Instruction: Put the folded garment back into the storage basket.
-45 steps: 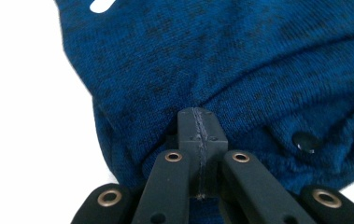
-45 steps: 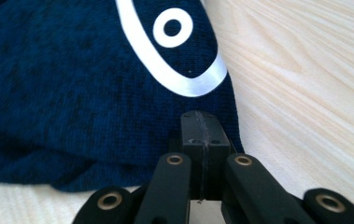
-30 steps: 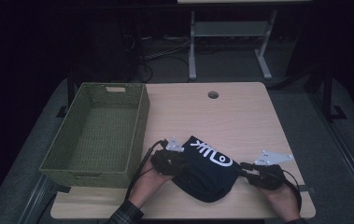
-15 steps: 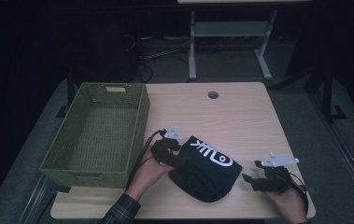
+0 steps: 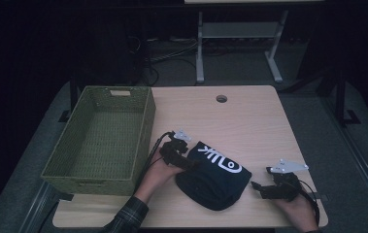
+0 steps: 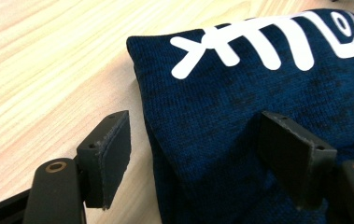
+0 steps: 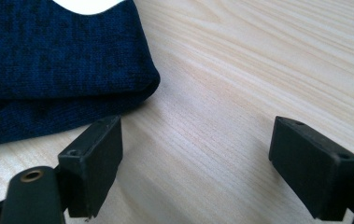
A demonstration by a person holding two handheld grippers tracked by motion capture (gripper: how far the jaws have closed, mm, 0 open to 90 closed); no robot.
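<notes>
I note both grippers, left gripper (image 5: 187,162) and right gripper (image 5: 258,187), black-bodied with grey three-cornered plates, trailing black cables, brass-ringed screw holes by flat black jaws; plaid sleeve (image 5: 129,217).

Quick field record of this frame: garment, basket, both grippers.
garment: folded dark blue knit with white fish-bone print, lying on the table
basket: green woven, left of the garment, nothing in it
left gripper: jaws just opened, astride garment's edge, not pressing
right gripper: jaws just opened, over bare table beside garment
</notes>
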